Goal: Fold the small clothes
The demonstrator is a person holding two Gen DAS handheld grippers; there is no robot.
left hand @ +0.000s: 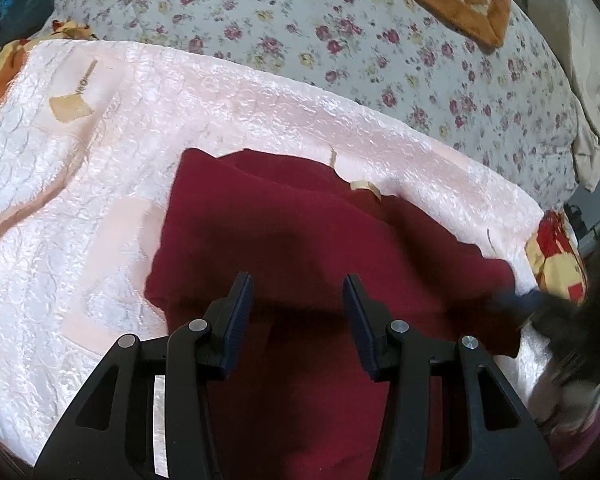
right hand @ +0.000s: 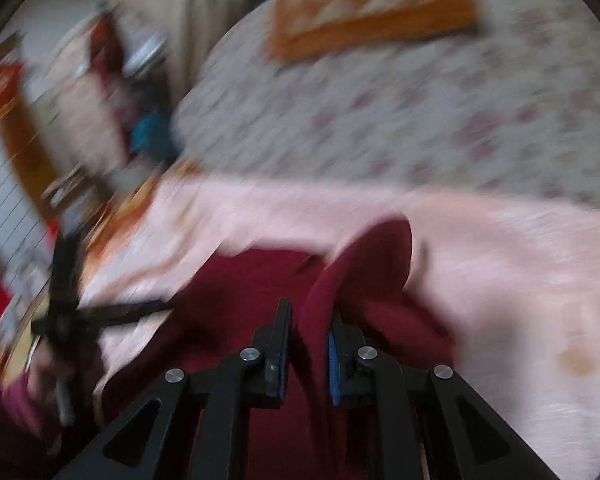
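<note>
Since your dark red garment (left hand: 300,232) is soft and floppy, pinch its edges; your right gripper (right hand: 310,344) fingers clamp a fold, while your left gripper (left hand: 298,324) fingers stand apart.

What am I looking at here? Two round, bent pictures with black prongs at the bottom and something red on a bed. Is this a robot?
No robot: a person holds a pair of tongs in each hand, each with a wide-angle camera looking along its two prongs.

The sharp picture is from the left tongs. They are open and hold nothing, poised over a dark red garment that lies on a pale pink quilted cover, with a flowered bedspread behind.

The blurred picture is from the right tongs, blurred as if in motion. A raised fold of the same garment stands between their prongs, apparently pinched.
</note>
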